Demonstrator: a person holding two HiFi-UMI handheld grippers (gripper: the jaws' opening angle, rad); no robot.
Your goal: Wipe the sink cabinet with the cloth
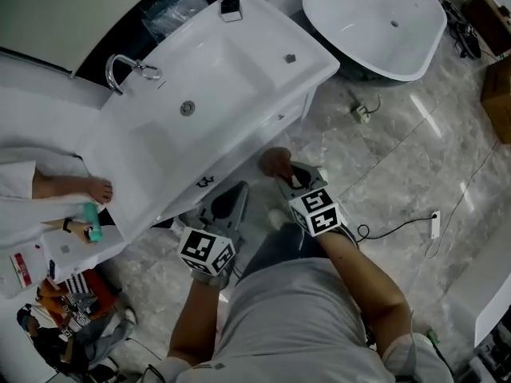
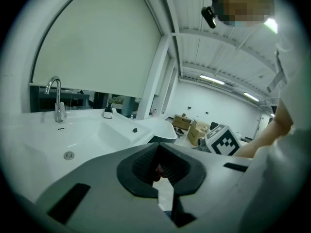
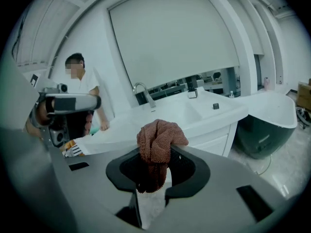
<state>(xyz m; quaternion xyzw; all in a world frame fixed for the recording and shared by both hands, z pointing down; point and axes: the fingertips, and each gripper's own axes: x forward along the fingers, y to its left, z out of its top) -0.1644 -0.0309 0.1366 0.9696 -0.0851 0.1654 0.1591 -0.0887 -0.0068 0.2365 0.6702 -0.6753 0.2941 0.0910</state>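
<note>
The white sink cabinet (image 1: 239, 70) runs diagonally across the head view, with a chrome faucet (image 1: 124, 70) at its back left. Its drawer front (image 1: 275, 122) faces me. My right gripper (image 1: 283, 172) is shut on a bunched reddish-brown cloth (image 1: 275, 162), held just below the cabinet's front edge. In the right gripper view the cloth (image 3: 158, 142) bulges up out of the right gripper (image 3: 154, 171), with the cabinet (image 3: 209, 115) beyond. My left gripper (image 1: 233, 199) hangs beside it, lower left, jaws together with nothing held. In its own view the left gripper (image 2: 158, 173) points up past the basin (image 2: 87, 135).
A white freestanding tub (image 1: 375, 22) stands at the upper right. A person's hand (image 1: 76, 188) rests on the counter's left end, near a teal bottle (image 1: 93, 223). Cables (image 1: 399, 223) trail over the marble floor. Cardboard boxes (image 1: 499, 94) sit at the right edge.
</note>
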